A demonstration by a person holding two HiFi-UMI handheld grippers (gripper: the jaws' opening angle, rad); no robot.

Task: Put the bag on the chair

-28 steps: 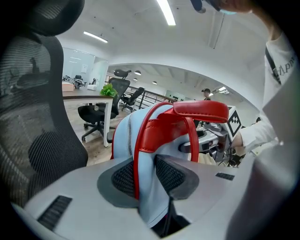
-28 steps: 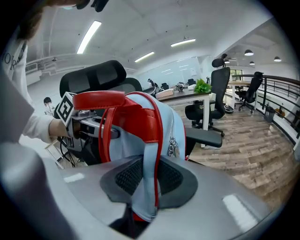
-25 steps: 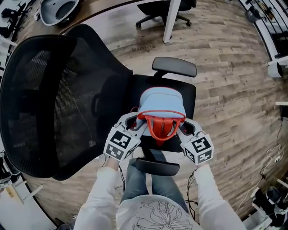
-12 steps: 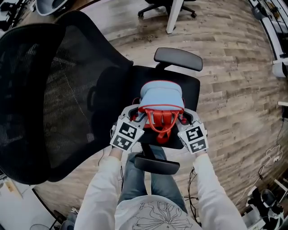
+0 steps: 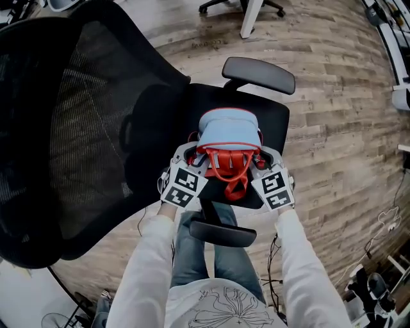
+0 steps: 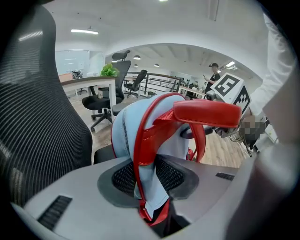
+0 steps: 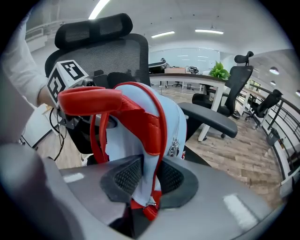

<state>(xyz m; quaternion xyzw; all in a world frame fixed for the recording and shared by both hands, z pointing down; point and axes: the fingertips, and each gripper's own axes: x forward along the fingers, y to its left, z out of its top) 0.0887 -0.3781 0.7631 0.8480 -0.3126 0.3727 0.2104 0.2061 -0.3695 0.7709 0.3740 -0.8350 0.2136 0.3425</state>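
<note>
A light-blue bag [image 5: 229, 130] with red trim and red handles [image 5: 232, 168] sits over the black seat [image 5: 274, 120] of the office chair, between its two armrests [image 5: 259, 74]. My left gripper [image 5: 195, 159] is shut on the bag's left edge, and my right gripper [image 5: 260, 160] is shut on its right edge. In the left gripper view the pads [image 6: 123, 176] pinch the blue fabric and red piping of the bag [image 6: 159, 117]. The right gripper view shows the same pinch on the bag [image 7: 136, 126], with a zip pull hanging below the pads [image 7: 174, 178].
The chair's tall mesh backrest [image 5: 70, 128] fills the left. The near armrest [image 5: 223, 233] lies just above the person's legs [image 5: 205, 259]. A white desk leg [image 5: 252, 18] and another chair's base stand on the wooden floor [image 5: 339, 128] beyond. Cables lie at the right edge.
The bag and both grippers have moved a little further over the seat. The red handles now droop lower toward me.
</note>
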